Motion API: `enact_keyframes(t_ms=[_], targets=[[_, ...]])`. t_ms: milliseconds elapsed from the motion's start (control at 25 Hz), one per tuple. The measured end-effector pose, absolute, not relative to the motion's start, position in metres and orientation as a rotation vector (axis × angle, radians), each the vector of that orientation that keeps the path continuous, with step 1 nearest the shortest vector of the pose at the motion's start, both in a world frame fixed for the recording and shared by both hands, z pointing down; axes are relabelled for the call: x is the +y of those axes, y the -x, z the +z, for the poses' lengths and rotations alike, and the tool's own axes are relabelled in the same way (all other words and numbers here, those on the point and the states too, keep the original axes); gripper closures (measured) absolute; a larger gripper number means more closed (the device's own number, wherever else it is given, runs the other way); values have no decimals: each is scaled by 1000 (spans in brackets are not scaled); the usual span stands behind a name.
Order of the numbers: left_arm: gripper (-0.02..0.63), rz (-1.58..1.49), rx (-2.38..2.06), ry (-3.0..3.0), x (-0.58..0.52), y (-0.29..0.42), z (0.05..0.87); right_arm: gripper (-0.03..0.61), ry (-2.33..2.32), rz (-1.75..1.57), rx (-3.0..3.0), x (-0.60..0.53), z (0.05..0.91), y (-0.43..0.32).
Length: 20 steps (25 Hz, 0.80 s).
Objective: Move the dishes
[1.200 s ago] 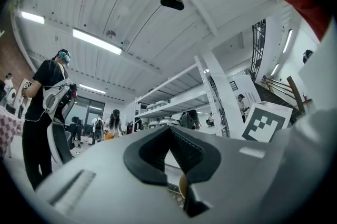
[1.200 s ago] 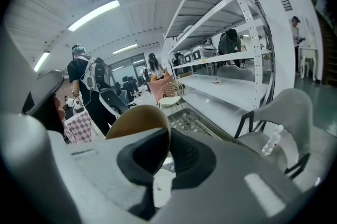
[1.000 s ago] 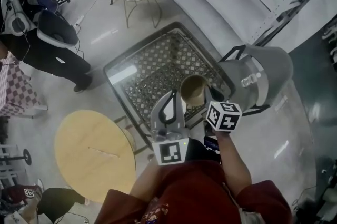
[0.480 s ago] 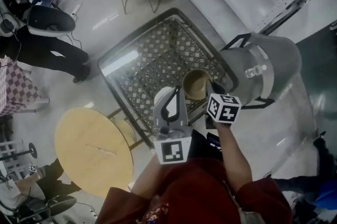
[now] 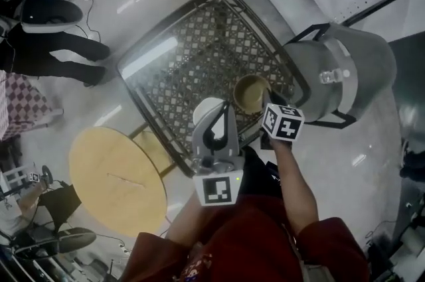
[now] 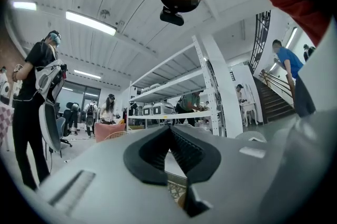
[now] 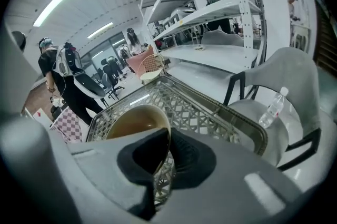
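Observation:
A tan bowl (image 5: pixel 250 92) hangs tilted over the near right part of the lattice-patterned glass table (image 5: pixel 186 55). My right gripper (image 5: pixel 263 103) is shut on its near rim; in the right gripper view the rim of the bowl (image 7: pixel 138 120) runs down between the two dark pads of that gripper (image 7: pixel 167 157). My left gripper (image 5: pixel 218 130) points level over the table's near edge, its jaws shut with nothing seen between them (image 6: pixel 171 136). A white round dish (image 5: pixel 204 107) shows just beyond its tips; whether they touch I cannot tell.
A grey chair (image 5: pixel 355 68) with a water bottle (image 5: pixel 330 76) on its seat stands right of the table. A round yellow table (image 5: pixel 113 174) is at the near left. A person (image 5: pixel 50 42) stands at the far left. White shelving (image 7: pixel 221 7) lies beyond.
Both grippers have come down toward the glass table, the right one carrying the tan bowl lower. The white dish has come into view beside the left gripper's tips.

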<state>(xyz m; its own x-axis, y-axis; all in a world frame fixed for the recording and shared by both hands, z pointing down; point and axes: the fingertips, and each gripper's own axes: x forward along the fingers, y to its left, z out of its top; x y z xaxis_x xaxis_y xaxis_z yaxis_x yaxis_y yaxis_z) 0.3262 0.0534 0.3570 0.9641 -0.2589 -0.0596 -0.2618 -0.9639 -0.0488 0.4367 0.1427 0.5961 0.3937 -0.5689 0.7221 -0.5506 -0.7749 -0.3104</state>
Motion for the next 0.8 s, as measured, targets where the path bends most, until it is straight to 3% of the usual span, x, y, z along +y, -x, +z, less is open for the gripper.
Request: enact_keyframes(t_ms=[800], targets=[[607, 82, 448, 3014, 49, -350, 388, 563, 2559, -1547, 937, 156, 680, -447]])
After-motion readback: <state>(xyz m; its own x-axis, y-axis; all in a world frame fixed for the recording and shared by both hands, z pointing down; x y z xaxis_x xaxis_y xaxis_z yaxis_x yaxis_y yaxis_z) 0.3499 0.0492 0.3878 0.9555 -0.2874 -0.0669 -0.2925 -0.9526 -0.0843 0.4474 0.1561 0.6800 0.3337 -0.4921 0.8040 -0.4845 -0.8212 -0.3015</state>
